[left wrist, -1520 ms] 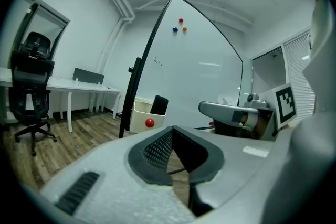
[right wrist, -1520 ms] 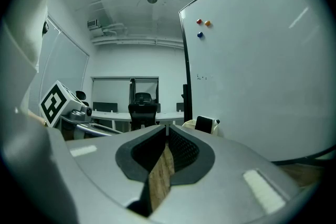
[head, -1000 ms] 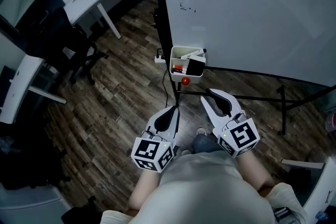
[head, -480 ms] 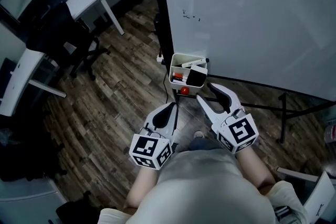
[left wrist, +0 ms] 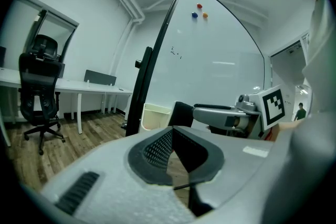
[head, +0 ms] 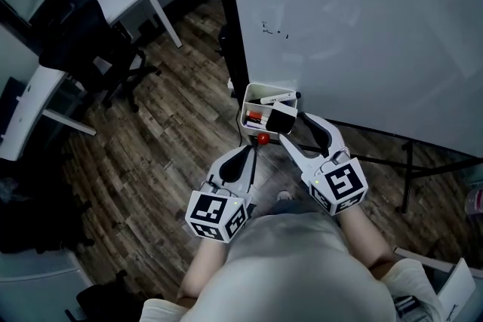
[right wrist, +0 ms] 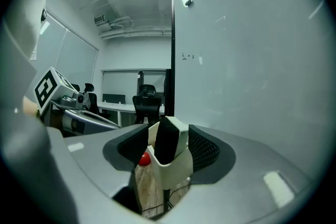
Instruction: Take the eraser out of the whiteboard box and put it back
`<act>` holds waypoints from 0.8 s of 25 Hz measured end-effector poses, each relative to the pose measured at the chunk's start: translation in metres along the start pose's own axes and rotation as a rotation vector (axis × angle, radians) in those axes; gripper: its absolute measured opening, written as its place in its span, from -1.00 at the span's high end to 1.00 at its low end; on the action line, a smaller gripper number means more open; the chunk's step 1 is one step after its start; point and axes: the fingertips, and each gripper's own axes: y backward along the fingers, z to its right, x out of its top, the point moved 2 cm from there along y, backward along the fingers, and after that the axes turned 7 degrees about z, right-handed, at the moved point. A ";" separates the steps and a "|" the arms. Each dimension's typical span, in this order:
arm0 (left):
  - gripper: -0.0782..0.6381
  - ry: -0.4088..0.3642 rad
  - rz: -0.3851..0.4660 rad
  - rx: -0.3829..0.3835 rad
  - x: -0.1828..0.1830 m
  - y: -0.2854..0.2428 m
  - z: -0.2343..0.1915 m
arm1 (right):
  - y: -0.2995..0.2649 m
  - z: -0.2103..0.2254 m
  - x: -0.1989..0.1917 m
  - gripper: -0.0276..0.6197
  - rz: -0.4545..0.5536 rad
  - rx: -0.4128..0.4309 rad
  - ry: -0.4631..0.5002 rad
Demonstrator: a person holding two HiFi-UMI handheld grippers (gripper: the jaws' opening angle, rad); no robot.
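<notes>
Two grippers are showing in front of the person; only the right gripper [head: 291,127] is doing anything. Its jaws are opening, standing wide, with the eraser [right wrist: 167,140] sitting between the pads and neither pad pressing on it. Eraser is standing on end in the box [right wrist: 177,173], leaning a little, dark felt face toward the left pad, white back toward the right. Box is hanging at the lower corner of the whiteboard [head: 362,26], with a red knob [right wrist: 144,159] showing just beneath it.

Risks, as I am judging them:
- Pads are looking about as wide as the box, so a squeeze from here could be catching the box wall along with the eraser and tugging the box off the board.
- Leaning eraser could be twisting or slipping if gripped only at its upper corner.
- Pushing further in could be knocking the box or the marker [head: 273,97] lying inside.

Pose: right gripper is pointing near level, tipped slightly down, aiming straight at the box, forearm reaching out from the body. Left gripper [head: 246,156] is hanging lower and further from the box, jaws together on nothing, pointing past the board's dark post [head: 226,26]
</notes>
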 end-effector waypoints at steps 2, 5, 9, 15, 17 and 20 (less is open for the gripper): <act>0.77 0.002 0.003 0.007 0.000 -0.004 -0.001 | -0.004 0.005 -0.003 0.18 -0.007 0.007 0.002; 0.77 0.006 0.007 0.021 0.002 -0.008 -0.003 | -0.010 0.009 -0.006 0.17 -0.018 0.026 0.003; 0.77 0.007 0.015 0.041 0.004 -0.013 -0.007 | -0.018 0.011 -0.009 0.16 -0.026 0.056 0.002; 0.77 0.009 0.024 0.066 0.004 -0.021 -0.011 | -0.028 0.014 -0.016 0.16 -0.038 0.096 -0.003; 0.77 0.008 0.026 0.072 0.004 -0.023 -0.013 | -0.031 0.014 -0.018 0.16 -0.041 0.110 -0.005; 0.77 0.010 0.025 0.080 0.003 -0.025 -0.014 | -0.033 0.013 -0.019 0.16 -0.041 0.123 -0.008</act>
